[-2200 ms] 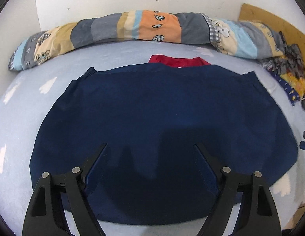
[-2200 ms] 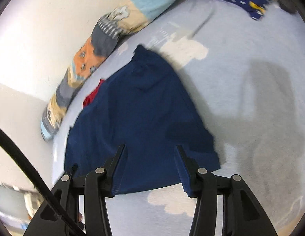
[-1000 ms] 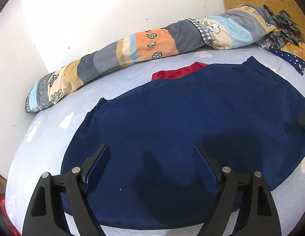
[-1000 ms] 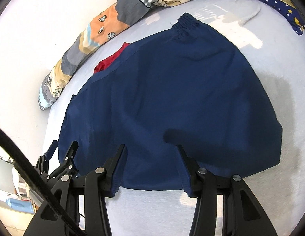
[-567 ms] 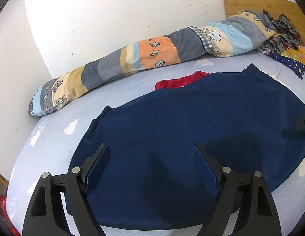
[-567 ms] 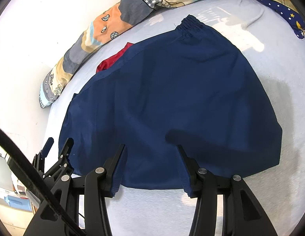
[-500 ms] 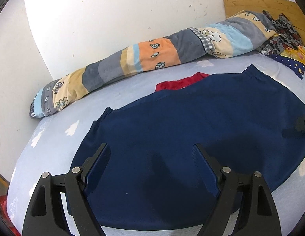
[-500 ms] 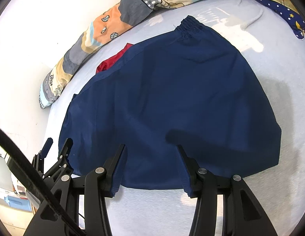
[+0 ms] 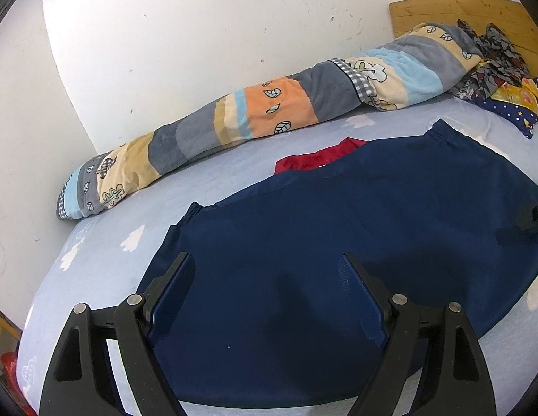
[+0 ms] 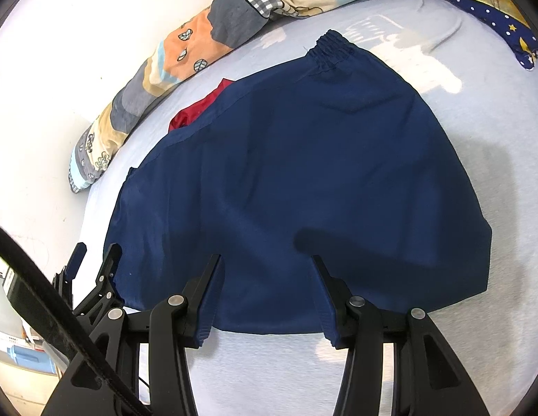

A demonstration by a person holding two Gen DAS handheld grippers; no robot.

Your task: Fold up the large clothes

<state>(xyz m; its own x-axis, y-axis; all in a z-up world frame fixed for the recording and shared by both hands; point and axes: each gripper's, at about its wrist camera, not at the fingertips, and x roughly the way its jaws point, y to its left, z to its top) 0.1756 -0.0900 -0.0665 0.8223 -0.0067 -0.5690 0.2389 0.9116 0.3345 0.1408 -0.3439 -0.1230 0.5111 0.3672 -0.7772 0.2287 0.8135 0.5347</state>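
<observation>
The navy garment (image 9: 355, 242) lies spread flat on the bed (image 9: 105, 253), its gathered elastic corner (image 10: 333, 46) pointing toward the headboard end and its long near hem facing both tools. That flat spread appears deliberate: an open, smoothed layer gives clean edges to seize for a first fold.

The left gripper (image 9: 269, 277) hovers over the near-left part of the cloth, fingers (image 9: 173, 291) spread wide and holding nothing. The right gripper (image 10: 267, 284) hangs above the near hem, fingers (image 10: 326, 298) likewise spread and empty. In the right wrist view the left tool shows at lower left, beside the garment's left edge. In my judgement the two tools are stationed apart along one hem so that both ends can be lifted together and carried across; no fold is yet made.

A red garment (image 9: 314, 159) lies partly under the far edge of the navy one, only a strip showing. A rolled patchwork quilt (image 9: 269, 111) lies along the wall, clear of the working area. Patterned fabrics (image 9: 504, 79) are heaped near the wooden headboard (image 9: 459, 10).

Count: navy garments, one; red garments, one; quilts, one; grippers, two; patterned heap, at least two pieces, exact number indeterminable.
</observation>
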